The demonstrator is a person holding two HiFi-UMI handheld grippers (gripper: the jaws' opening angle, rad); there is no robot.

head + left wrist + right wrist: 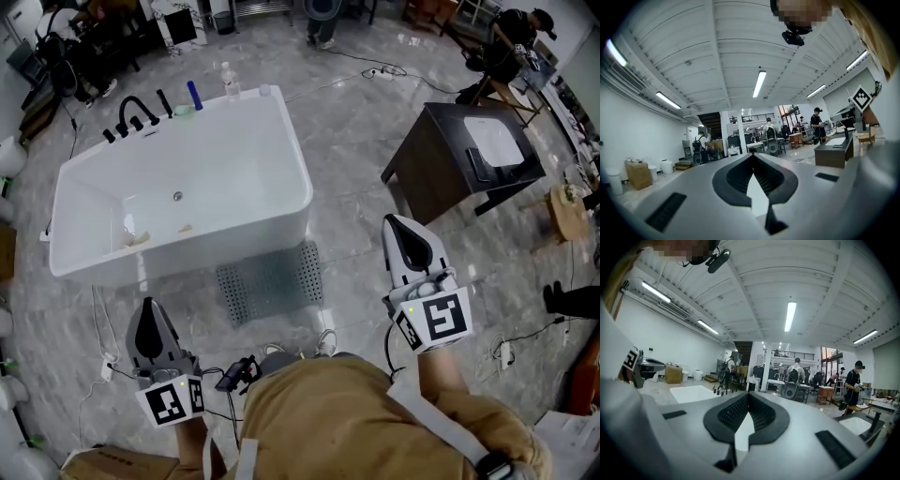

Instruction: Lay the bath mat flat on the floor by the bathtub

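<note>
Left tongs (147,306), right tongs (397,225) closed; bath mat (270,279) flat beside bathtub (187,248).

Left gripper (147,314): held low at the person's left side, close to the body, pointing forward.
Left jaws: tips closed together, with nothing between them; only a teardrop gap shows behind the tips, between the black pads (733,178).
Left cube (173,401): at the gripper's rear, its markers facing up.
Left forearm (192,448): short stretch showing behind the cube.
Right gripper (401,228): held farther forward than the left, pointing forward.
Right jaws: tips closed together and empty, with the same gap behind them.
Right cube (437,321): at the rear, one marker facing up.
Right forearm (441,375): extended from the tan sleeve (487,427).
Spacing: grippers well apart, one on each side of the torso.
</note>
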